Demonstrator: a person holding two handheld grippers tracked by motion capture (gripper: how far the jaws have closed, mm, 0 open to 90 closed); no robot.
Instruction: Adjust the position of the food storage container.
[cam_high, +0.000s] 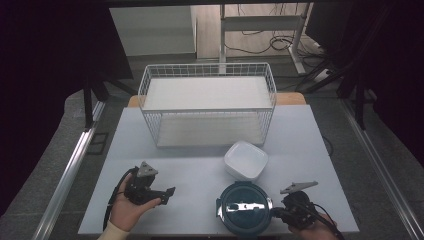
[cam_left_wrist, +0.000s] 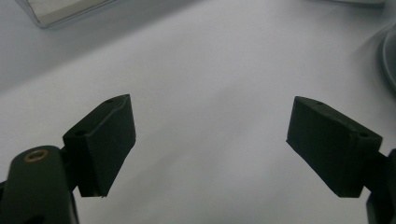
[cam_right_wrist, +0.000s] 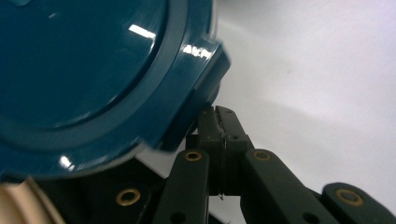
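Right gripper (cam_high: 276, 212): low at the near right of the table (cam_high: 200, 170), fingers (cam_right_wrist: 219, 128) pressed together, tips at the right side tab of the teal lid (cam_high: 245, 207); whether the tab is pinched, cannot tell.
Teal lid: round, glossy, flat on its container at the near edge, just in front of the white square bowl (cam_high: 245, 160).
Left gripper (cam_high: 169, 195): held in the left hand (cam_high: 127, 210) near left, well apart from the lid, fingers (cam_left_wrist: 105, 142) spread wide over bare table.
Wire basket (cam_high: 207, 102): at the far side, white.
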